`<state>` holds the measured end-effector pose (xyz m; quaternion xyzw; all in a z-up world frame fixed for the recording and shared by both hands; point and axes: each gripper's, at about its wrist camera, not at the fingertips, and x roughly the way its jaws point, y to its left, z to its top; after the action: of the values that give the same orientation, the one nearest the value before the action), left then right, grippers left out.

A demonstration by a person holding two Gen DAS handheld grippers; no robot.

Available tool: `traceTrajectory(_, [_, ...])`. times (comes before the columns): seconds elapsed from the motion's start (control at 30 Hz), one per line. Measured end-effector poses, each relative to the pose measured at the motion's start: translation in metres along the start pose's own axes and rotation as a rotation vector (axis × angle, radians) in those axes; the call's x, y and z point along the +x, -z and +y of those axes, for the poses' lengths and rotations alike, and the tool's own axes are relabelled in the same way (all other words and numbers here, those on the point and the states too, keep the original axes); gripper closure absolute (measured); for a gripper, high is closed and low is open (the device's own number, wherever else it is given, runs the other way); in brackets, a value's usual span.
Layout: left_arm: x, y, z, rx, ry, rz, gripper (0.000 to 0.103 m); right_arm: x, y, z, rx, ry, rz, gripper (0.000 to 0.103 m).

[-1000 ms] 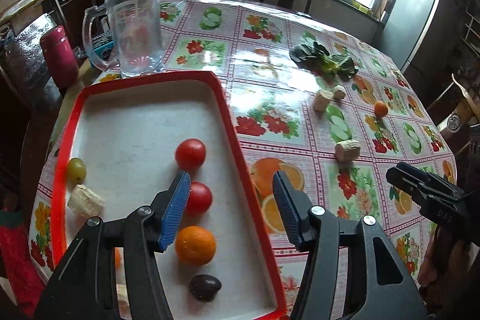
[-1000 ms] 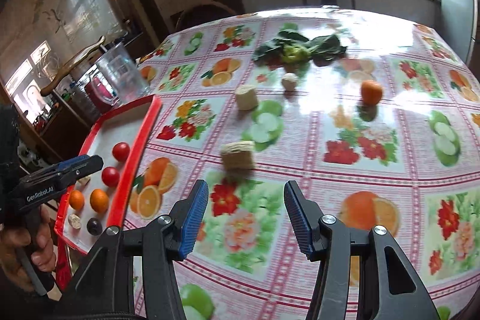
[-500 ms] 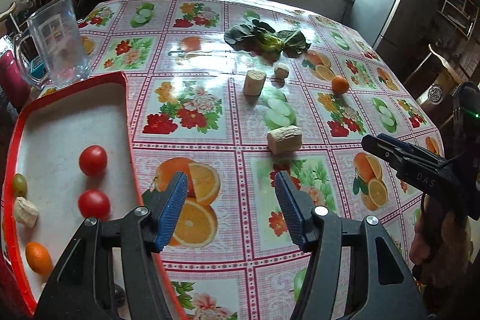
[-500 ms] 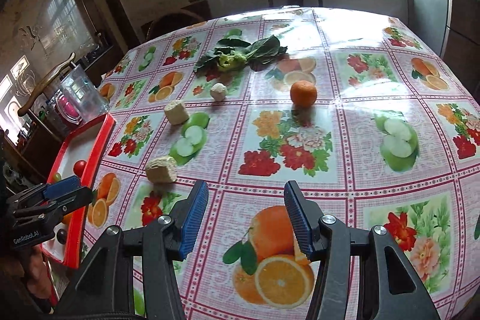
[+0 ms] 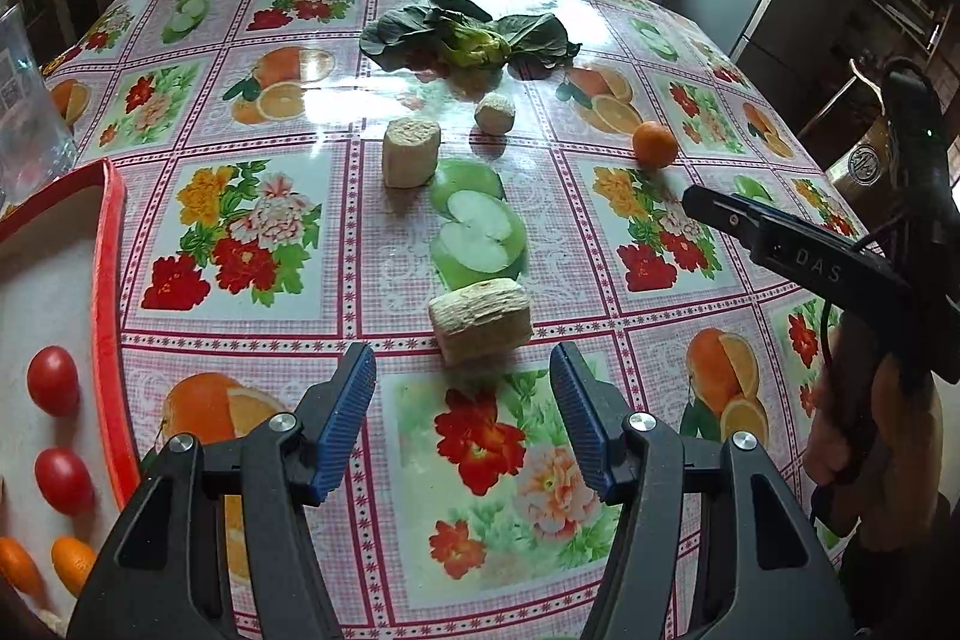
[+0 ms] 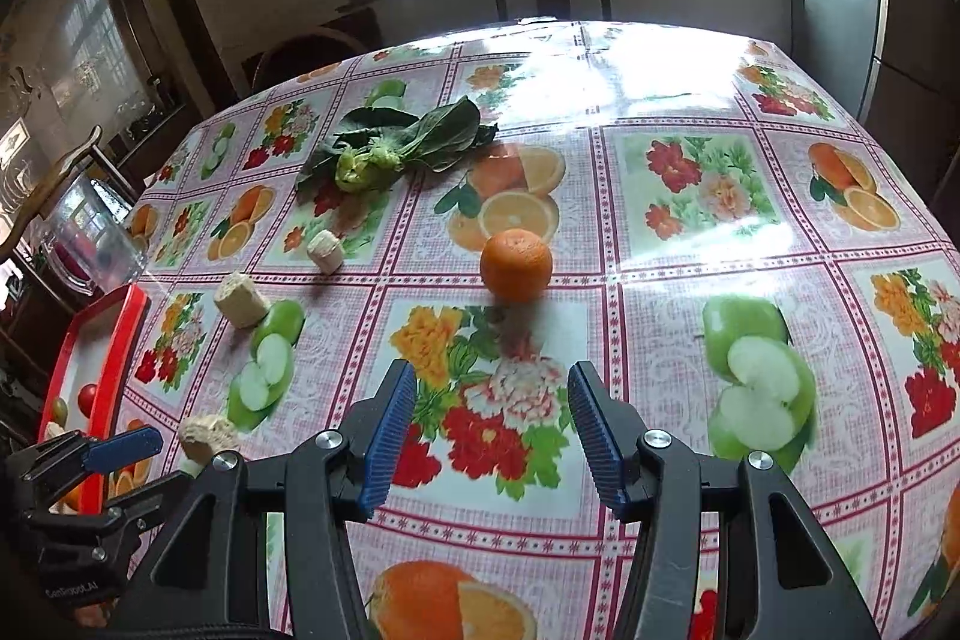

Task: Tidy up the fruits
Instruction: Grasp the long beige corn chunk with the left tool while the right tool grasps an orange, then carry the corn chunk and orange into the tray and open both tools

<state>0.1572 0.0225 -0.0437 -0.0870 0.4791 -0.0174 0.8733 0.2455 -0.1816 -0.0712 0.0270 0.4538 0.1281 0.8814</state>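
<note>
Having swung away from the red tray [image 5: 108,280] at the table's left edge, the left gripper [image 5: 462,400] now hovers spread and empty before the nearest pale chunk [image 5: 480,319], while the right gripper [image 6: 489,427], likewise spread, lines up on the orange [image 6: 516,265] mid-table, suggesting two pickups next.

In the left wrist view the red tray [image 5: 111,280] is cut off by the left edge, and so are two small oranges [image 5: 72,562] at the bottom corner. The glass pitcher [image 5: 24,118] shows only as a sliver. In the right wrist view the left tool [image 6: 105,454] hides part of the tray's contents, too small to tell apart.
</note>
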Motion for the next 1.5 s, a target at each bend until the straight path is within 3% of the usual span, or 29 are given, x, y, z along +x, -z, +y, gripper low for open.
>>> traceTrajectory(0.17, [0.019,-0.003,-0.006,0.009,-0.019,0.03,0.042,0.027,-0.016,-0.006,-0.013,0.039,0.001,0.049])
traceTrajectory(0.3, [0.024,-0.002,-0.015,0.069,-0.061,-0.009,0.042,0.045,-0.027,-0.01,-0.008,0.046,-0.004,0.05])
traceTrajectory(0.33, [0.025,-0.002,-0.015,0.08,-0.071,-0.018,0.043,0.045,-0.029,-0.009,-0.014,0.048,-0.005,0.055])
traceTrajectory(0.4, [0.024,-0.002,-0.015,0.086,-0.091,-0.033,0.057,0.044,-0.03,-0.007,-0.014,0.006,0.006,0.07])
traceTrajectory(0.47, [0.022,-0.003,-0.011,0.078,-0.072,-0.032,0.065,0.039,-0.025,-0.002,-0.027,0.016,0.009,0.07])
traceTrajectory(0.7, [0.008,0.007,-0.002,0.055,-0.035,-0.039,0.065,0.007,0.014,0.019,-0.019,-0.098,0.041,0.07])
traceTrajectory(0.93, [-0.02,0.022,0.007,0.04,-0.048,-0.082,0.065,-0.031,0.046,0.057,-0.062,-0.184,0.045,0.071])
traceTrajectory(1.5, [-0.086,0.056,0.066,-0.062,-0.09,-0.174,0.065,-0.082,0.074,0.154,-0.172,-0.285,0.04,0.071])
